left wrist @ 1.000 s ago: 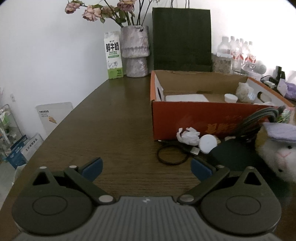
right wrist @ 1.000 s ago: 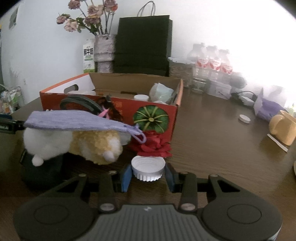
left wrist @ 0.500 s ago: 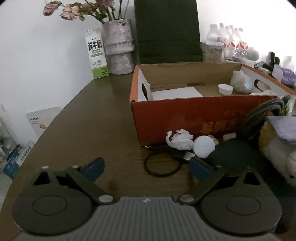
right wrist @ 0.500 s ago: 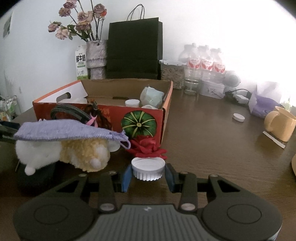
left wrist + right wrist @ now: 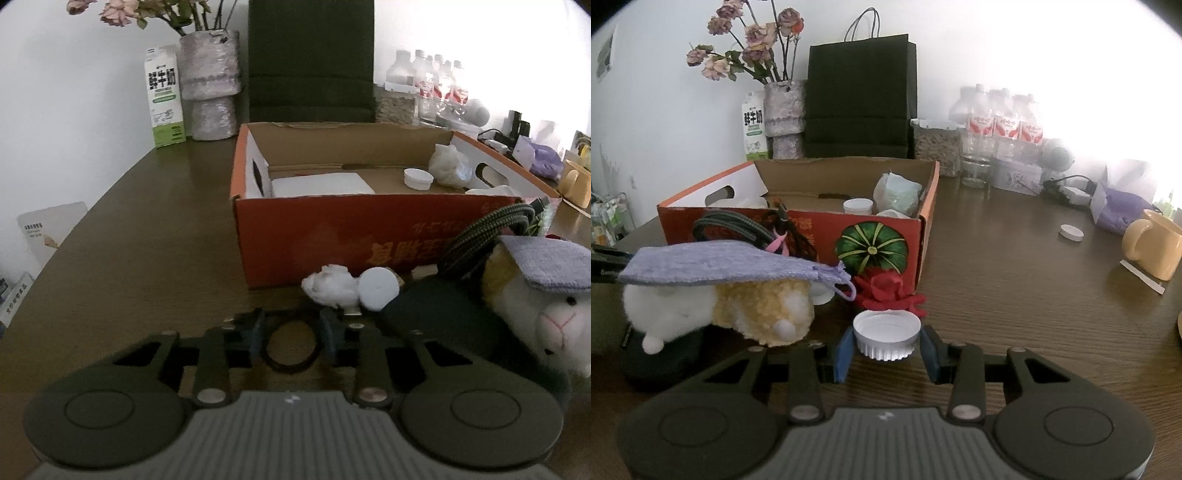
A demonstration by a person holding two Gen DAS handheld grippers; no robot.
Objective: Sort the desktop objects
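- Plainly, the left gripper (image 5: pixel 291 338) has just been closing round a black ring (image 5: pixel 290 347) lying on the table (image 5: pixel 147 236); its pads stand against the ring's two sides, so I judge it clamped, likely as a pickup for sorting
- Meanwhile the right gripper (image 5: pixel 886 349) is clamped on a white cap (image 5: pixel 886 334), held open side up just above the table, near the box (image 5: pixel 812 236); that suits a carry to the box, which already holds one cap (image 5: pixel 857 206)
- The box sits mid-table, open, so things can be dropped in from above; I judge it the sorting bin
- Counts, as far as shown: two grippers; one ring; three caps in the right view, counting a loose cap (image 5: pixel 1070 232) by the mug (image 5: pixel 1152 243); one tissue wad (image 5: pixel 330 286) and one white disc (image 5: pixel 378 288) against the box front; one plush (image 5: pixel 716 306) with a purple cloth (image 5: pixel 716 264) laid on it; one red flower (image 5: pixel 886 291)
- Bottles at the back are too glared to count
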